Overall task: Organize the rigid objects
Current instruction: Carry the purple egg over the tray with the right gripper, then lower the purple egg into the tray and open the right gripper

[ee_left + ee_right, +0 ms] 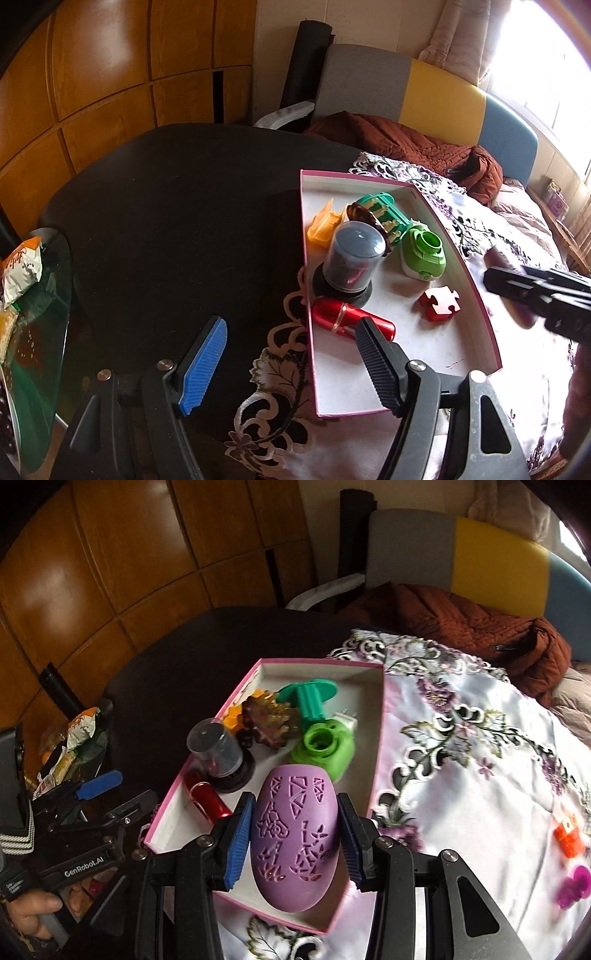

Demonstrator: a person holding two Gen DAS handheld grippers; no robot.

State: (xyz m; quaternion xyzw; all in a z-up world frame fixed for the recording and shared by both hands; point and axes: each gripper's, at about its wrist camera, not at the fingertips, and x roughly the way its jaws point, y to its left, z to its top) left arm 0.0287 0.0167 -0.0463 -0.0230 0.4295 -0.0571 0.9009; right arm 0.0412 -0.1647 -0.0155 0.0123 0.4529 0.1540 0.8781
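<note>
The right gripper [294,840] has its jaws clamped on the two sides of a purple egg-shaped case [294,836] with cut-out patterns, held over the near end of the pink-edged box [376,734]. In the right wrist view the box reaches from the case toward 11 o'clock. Inside it lie a red cylinder [207,799] at 9 o'clock of the case, a clear-domed container [214,753] on a black base at 10 o'clock, a green round part [327,751] at 12 o'clock, and a teal piece [308,698] beyond that. A red puzzle piece [439,303] shows only in the left wrist view. The box rests on a floral cloth [461,760] over the dark counter [177,206]. The left gripper [291,367] hovers at the box's near corner, jaws wide apart with nothing between them. At 3 o'clock on the cloth sit what may be an orange block [567,834] and a magenta piece [574,886], both blurred.
</note>
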